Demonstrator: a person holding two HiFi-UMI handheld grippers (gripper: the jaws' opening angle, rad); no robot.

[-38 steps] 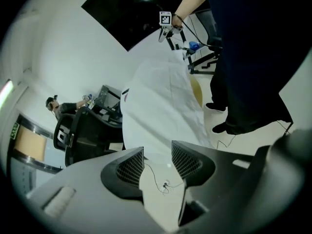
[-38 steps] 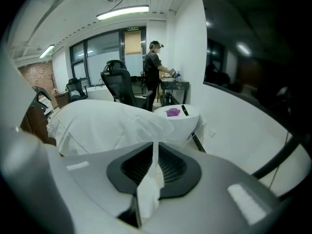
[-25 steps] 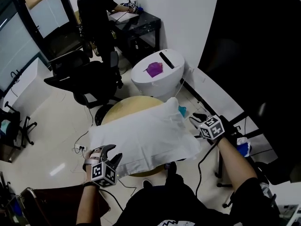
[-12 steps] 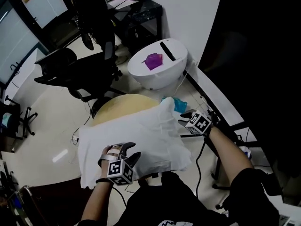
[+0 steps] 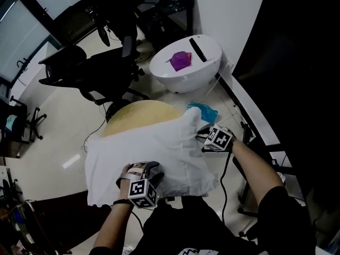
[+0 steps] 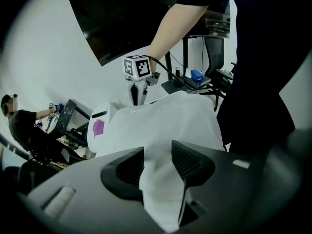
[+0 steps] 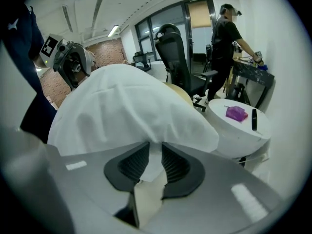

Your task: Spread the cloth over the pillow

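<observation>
Holds one claw in each hand above a round tan desk. On that desk, a white cloth draped over the pillow, hiding it fully, with only a puffed shape underneath to tell of it. Hangs past the desk rim at the near and left sides. At the near edge of the cloth, the left claw, clenched on a fold of it, white fabric filling the gap between the pads. At the far right corner, the right claw, also grasping the cloth; has just been closing its jaws further, with a pinch of the cloth between them. Beyond the desk, at the far right, a white pod carrying a purple thing and a black bar. On the floor near the right claw, a blue-green thing. At the far left, a black office chair.
</observation>
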